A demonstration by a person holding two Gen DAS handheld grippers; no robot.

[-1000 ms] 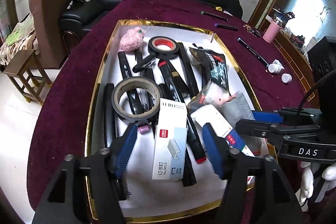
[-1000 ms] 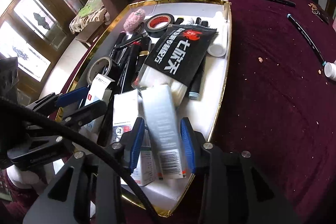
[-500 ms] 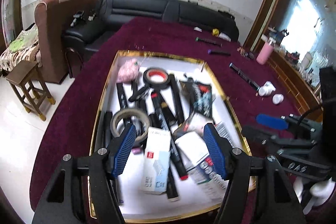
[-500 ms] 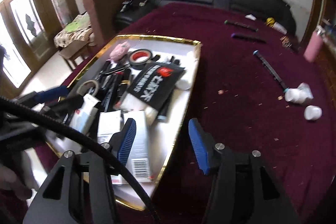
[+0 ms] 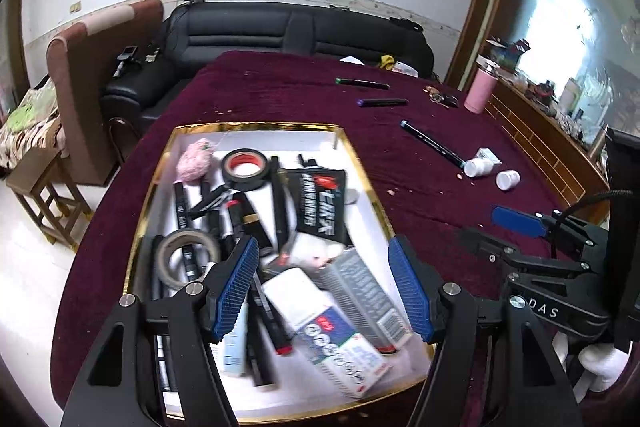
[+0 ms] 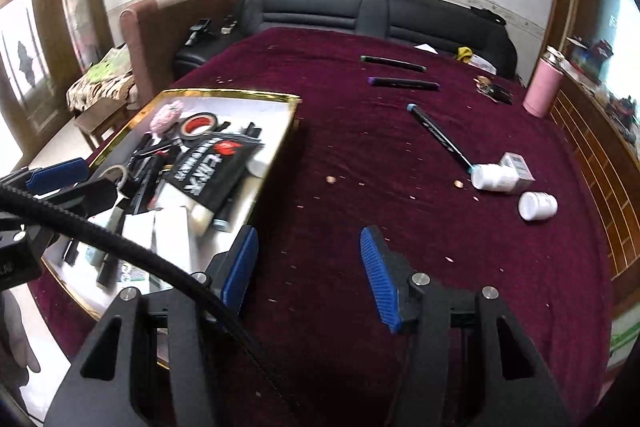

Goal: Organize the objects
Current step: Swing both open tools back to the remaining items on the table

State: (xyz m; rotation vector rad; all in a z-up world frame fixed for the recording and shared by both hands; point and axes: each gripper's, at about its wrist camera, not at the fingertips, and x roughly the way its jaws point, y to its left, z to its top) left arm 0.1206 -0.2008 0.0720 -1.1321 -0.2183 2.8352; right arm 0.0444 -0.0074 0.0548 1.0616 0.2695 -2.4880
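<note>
Right wrist view: right gripper [image 6: 310,267], its fingers just spread and empty, hangs above the maroon velvet worktop [image 6: 400,147]. Aim next for the white plastic bottles [image 6: 538,205] at right, then the gold-rimmed tray [image 6: 294,103]; the left gripper [image 5: 324,289] is half-open, empty.

Beyond the far edge of the counter [image 6: 400,227], covered in dark red cloth, a black leather sofa [image 6: 372,11] runs along the white wall, with a brown armchair [image 6: 168,27] at its left end. A pink tumbler [image 6: 542,93] stands upright at the counter's far right corner, near a wooden sideboard [image 6: 592,147] along the right edge. Left of the counter a small wooden stool [image 5: 48,203] stands on the pale floor, a patterned cloth [image 6: 100,83] draped near it.
</note>
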